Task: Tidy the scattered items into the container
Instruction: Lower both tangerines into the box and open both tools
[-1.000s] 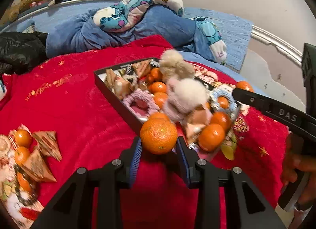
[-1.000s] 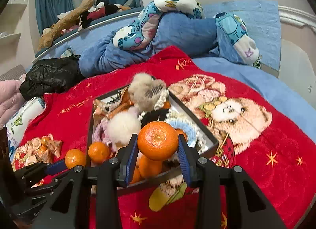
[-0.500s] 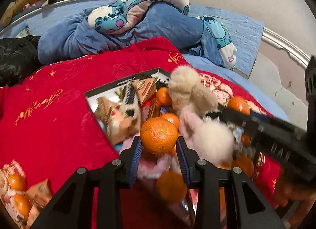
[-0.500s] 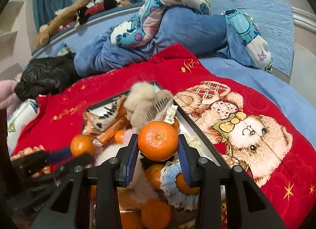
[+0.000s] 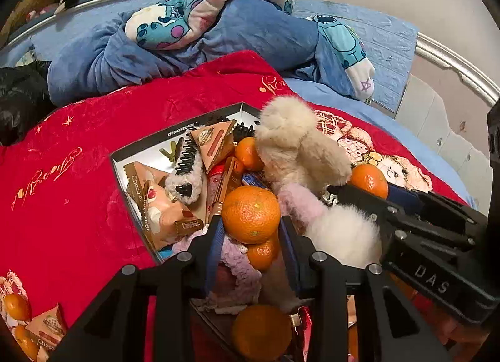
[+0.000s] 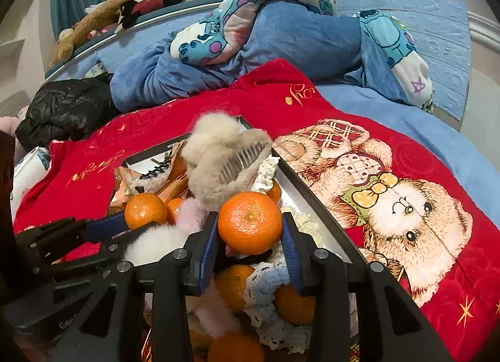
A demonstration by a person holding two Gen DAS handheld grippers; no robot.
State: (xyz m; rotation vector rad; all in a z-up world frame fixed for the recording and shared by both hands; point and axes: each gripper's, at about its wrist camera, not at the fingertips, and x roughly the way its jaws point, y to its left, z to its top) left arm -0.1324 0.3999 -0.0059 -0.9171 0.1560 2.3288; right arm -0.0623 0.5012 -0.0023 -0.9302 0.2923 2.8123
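A black-rimmed box (image 5: 175, 135) lies on the red blanket, piled with mandarins, snack packets, fluffy hair clips and crocheted scrunchies. My left gripper (image 5: 251, 221) is shut on a mandarin (image 5: 251, 214) and holds it above the near part of the box. My right gripper (image 6: 249, 220) is shut on a second mandarin (image 6: 250, 222), also over the box (image 6: 312, 193), beside a beige fluffy clip (image 6: 218, 156). Each view shows the other gripper: the right gripper (image 5: 370, 190) at the right, the left gripper (image 6: 134, 221) at the left.
Loose mandarins (image 5: 15, 305) and a triangular snack packet (image 5: 47, 327) lie on the red blanket at the lower left. A blue duvet with a cartoon pillow (image 5: 203, 15) and a black jacket (image 6: 65, 106) lie behind. The bed edge and wall are at the right.
Both grippers have moved forward with their mandarins, from the box's near edge to over its contents. The two grippers have come closer together. Neither grip has changed.
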